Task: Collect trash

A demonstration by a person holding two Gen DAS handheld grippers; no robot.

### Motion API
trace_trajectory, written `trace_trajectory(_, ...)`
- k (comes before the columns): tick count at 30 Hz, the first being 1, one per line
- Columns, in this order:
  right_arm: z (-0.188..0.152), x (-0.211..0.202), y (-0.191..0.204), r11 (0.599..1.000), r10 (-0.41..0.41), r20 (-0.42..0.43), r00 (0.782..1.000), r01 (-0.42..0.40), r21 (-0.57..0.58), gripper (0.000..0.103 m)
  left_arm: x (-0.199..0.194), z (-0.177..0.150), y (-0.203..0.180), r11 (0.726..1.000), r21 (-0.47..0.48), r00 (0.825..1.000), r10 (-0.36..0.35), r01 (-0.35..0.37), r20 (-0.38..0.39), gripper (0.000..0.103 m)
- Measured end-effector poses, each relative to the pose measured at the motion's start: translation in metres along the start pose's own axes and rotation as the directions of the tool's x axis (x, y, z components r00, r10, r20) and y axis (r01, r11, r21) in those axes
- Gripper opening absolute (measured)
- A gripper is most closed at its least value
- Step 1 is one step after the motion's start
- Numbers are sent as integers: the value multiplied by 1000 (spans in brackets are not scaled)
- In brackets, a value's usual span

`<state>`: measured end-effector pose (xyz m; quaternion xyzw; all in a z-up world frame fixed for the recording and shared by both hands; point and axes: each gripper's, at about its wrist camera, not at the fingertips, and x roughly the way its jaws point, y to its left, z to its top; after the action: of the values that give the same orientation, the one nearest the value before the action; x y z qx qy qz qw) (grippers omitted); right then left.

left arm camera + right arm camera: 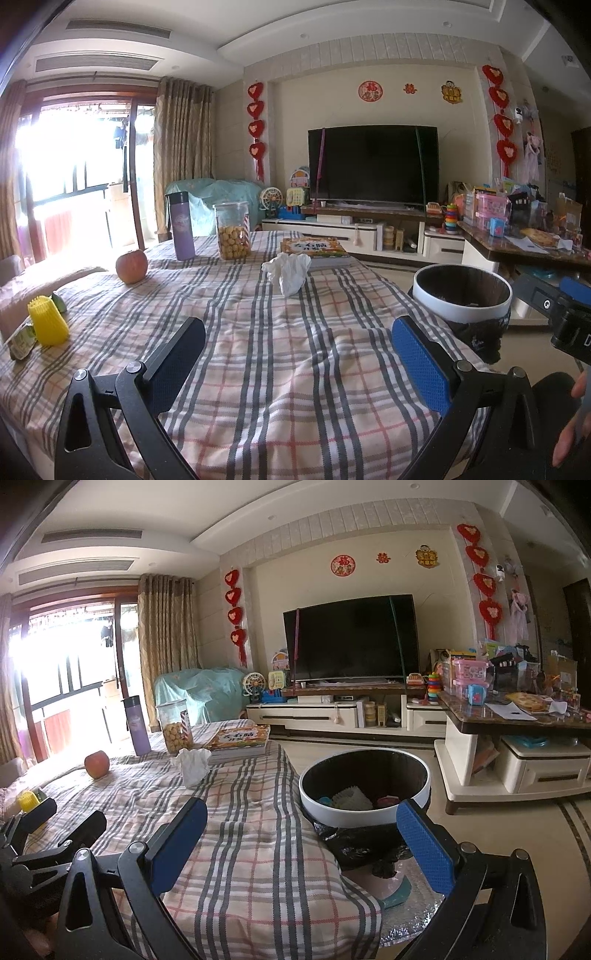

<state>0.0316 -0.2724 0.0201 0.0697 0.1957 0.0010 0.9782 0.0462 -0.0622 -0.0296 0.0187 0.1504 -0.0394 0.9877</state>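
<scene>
A crumpled white tissue [287, 270] lies on the plaid tablecloth [258, 350], in front of a book; it also shows in the right wrist view [192, 766]. A round white-rimmed trash bin [364, 788] with a black bag stands beside the table's right edge and holds some scraps; in the left wrist view the bin [461, 295] is at the right. My left gripper [297, 345] is open and empty above the cloth, well short of the tissue. My right gripper [301, 830] is open and empty, over the table edge next to the bin.
On the table are an apple [131, 266], a purple bottle [181, 225], a cookie jar [232, 230], a book [314, 249], a yellow ribbed cup [47, 319] and a small packet [22, 341]. A cluttered side table [517, 716] and TV stand [351, 712] lie beyond.
</scene>
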Motion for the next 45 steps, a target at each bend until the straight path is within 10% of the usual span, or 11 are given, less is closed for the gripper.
trace_trajectory(45, 4, -2, 11, 1000, 27, 2, 1000, -27, 11, 103, 1, -5, -3, 1000, 0, 1000, -11, 11, -15, 102)
